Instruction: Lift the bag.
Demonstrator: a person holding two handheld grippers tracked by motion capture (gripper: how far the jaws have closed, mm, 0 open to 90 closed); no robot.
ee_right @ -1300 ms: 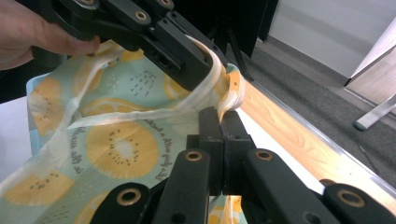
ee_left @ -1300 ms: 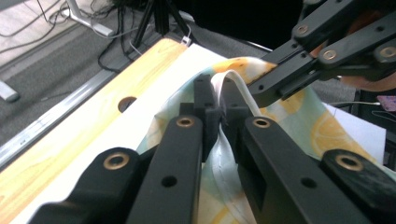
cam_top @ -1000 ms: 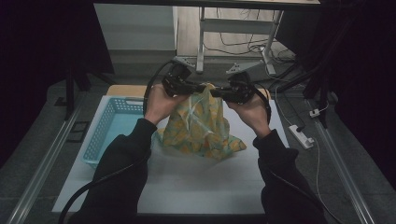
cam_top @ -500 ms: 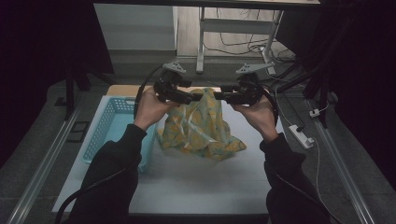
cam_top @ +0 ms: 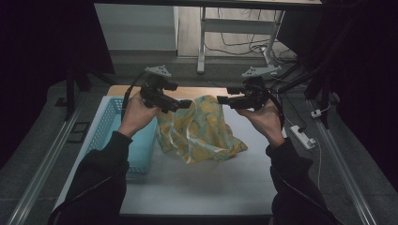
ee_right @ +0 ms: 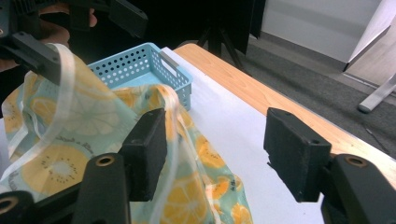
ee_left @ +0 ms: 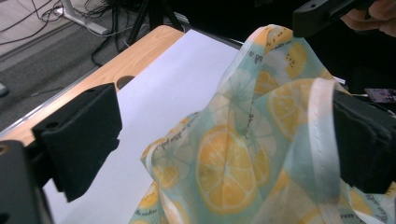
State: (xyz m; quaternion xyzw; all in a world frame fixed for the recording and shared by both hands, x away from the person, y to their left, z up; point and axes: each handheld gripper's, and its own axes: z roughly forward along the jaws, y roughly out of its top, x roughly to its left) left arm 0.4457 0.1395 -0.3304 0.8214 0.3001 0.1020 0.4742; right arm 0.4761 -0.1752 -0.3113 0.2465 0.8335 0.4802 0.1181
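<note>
So I've got both hands up over the far half of the table, forearms coming in from the near edge. My left gripper [cam_top: 185, 104] points inward, and its jaws have just been opening, now wide apart. The lemon-print cloth [cam_top: 199, 129] hangs off one jaw's edge, not pinched. My right gripper [cam_top: 223, 100] faces it from the other side, its jaws also just opened, standing roughly half spread with a hem strip draped over one pad. The cloth sags between the two tools, its lower part bunched on the white table [cam_top: 197, 187]. It's pale teal with yellow citrus slices. The blue basket [cam_top: 105, 129] sits just beside it, under my left hand.
</note>
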